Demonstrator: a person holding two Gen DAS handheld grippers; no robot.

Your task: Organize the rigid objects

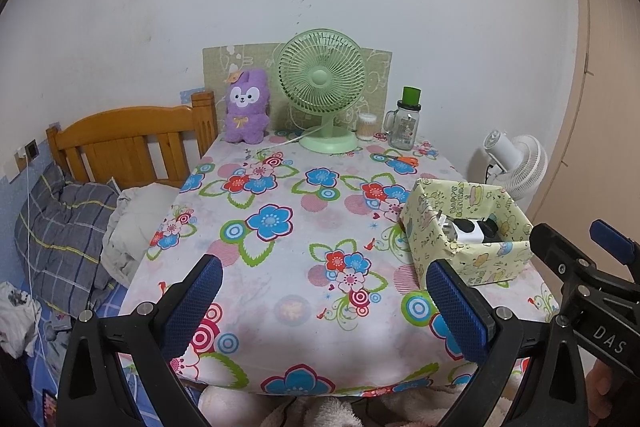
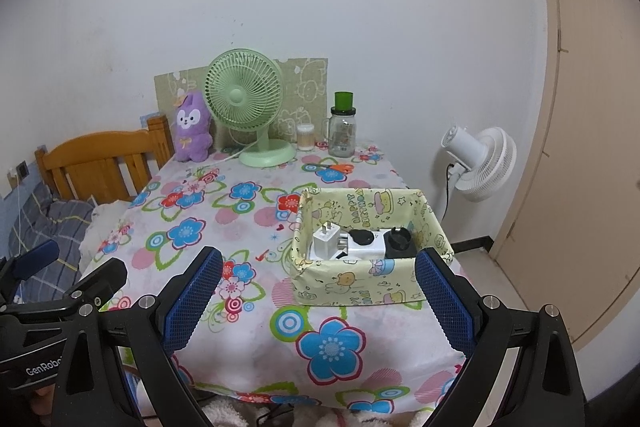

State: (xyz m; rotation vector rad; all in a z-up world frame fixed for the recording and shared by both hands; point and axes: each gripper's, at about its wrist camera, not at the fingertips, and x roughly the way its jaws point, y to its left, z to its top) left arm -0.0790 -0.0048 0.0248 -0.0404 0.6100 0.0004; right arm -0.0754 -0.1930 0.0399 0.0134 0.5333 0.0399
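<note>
The left hand-held gripper (image 1: 324,307) was held spread wide and empty above the near edge of the table (image 1: 280,267). The right hand-held gripper (image 2: 318,301) was likewise spread, nothing between its blue pads, with the box (image 2: 360,287) just beyond its fingertips. Inside the box, at the table's right near corner, the chargers were gathered: a white plug (image 2: 326,241) stood with its two prongs pointing up, a white adapter (image 2: 368,245) with a black round face lay beside it, and a black adapter (image 2: 400,245) was tucked at the right end. They were judged light, stiff and smooth-sided, best pinched across their flat flanks, not by the prongs. The box's long axis was seen running left to right across the table; its paper walls looked thin and easily crushed. Farther back, orange scissors (image 2: 338,169) lay loose, their length crosswise, handles to the right. A fan (image 2: 244,99), jar (image 2: 343,135) and plush (image 2: 192,129) were lined along the wall.
</note>
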